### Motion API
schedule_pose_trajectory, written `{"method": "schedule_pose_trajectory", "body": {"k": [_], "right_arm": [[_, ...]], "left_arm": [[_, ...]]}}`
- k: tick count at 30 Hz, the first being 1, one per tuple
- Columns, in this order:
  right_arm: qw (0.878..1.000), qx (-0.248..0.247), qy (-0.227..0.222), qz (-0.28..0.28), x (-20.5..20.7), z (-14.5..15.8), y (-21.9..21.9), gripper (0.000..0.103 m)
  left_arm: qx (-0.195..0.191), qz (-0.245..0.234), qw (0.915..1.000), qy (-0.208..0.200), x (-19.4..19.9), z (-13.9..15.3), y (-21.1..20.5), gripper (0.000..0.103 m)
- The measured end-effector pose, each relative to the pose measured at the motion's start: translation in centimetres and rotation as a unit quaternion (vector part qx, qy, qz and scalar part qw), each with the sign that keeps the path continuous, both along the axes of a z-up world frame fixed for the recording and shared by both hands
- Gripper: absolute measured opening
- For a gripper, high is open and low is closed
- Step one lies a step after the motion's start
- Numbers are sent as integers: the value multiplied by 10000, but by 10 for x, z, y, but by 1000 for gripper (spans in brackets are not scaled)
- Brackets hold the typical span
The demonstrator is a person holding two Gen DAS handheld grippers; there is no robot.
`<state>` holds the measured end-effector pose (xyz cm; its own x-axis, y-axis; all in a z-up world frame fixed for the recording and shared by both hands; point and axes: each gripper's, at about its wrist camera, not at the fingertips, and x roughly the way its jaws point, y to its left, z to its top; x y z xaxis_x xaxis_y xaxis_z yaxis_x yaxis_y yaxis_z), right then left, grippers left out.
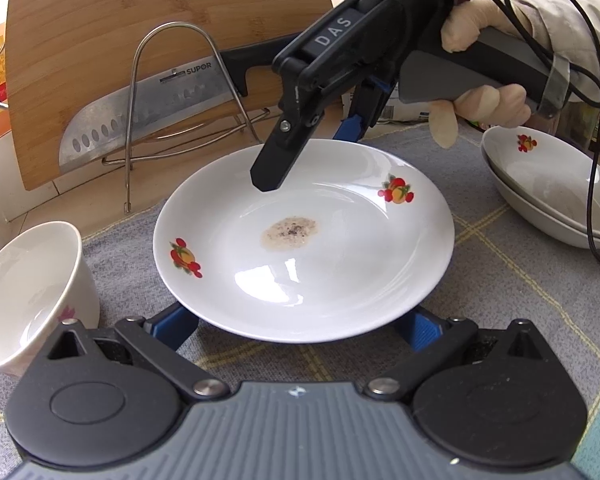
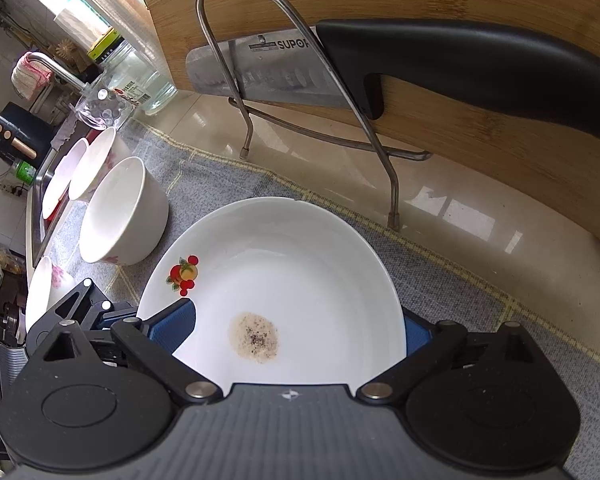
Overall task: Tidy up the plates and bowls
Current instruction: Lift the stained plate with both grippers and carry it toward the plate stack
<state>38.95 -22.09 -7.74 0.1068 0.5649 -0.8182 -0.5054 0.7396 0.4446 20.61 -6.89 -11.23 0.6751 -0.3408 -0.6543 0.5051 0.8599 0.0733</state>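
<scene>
A white plate (image 1: 340, 280) with fruit prints and a brown stain in its middle lies on the grey mat; it also shows in the right wrist view (image 2: 300, 272). My left gripper (image 1: 296, 330) is open, its blue pads under the plate's near rim. My right gripper (image 1: 300, 156) reaches over the plate's far rim; in its own view the right gripper (image 2: 296, 328) has one finger above the plate and one below its rim, jaws wide apart. A white bowl (image 1: 28, 292) stands left of the plate.
Two stacked fruit-print plates (image 1: 540, 200) sit at the right. A bamboo board (image 1: 140, 40) and a cleaver (image 1: 140, 116) stand in a wire rack (image 2: 260, 80) behind. Several white bowls (image 2: 120, 216) line the mat's left side. A cable (image 1: 592, 184) hangs over the stacked plates.
</scene>
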Motion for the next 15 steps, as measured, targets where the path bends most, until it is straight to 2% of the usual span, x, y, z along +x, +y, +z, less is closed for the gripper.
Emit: {"method": "schedule_pose_trajectory", "body": {"k": [15], "right_arm": [[9999, 96, 128, 11, 8, -1, 3, 103]], "left_arm": [[-34, -50, 10000, 22, 2, -1, 4, 103]]}}
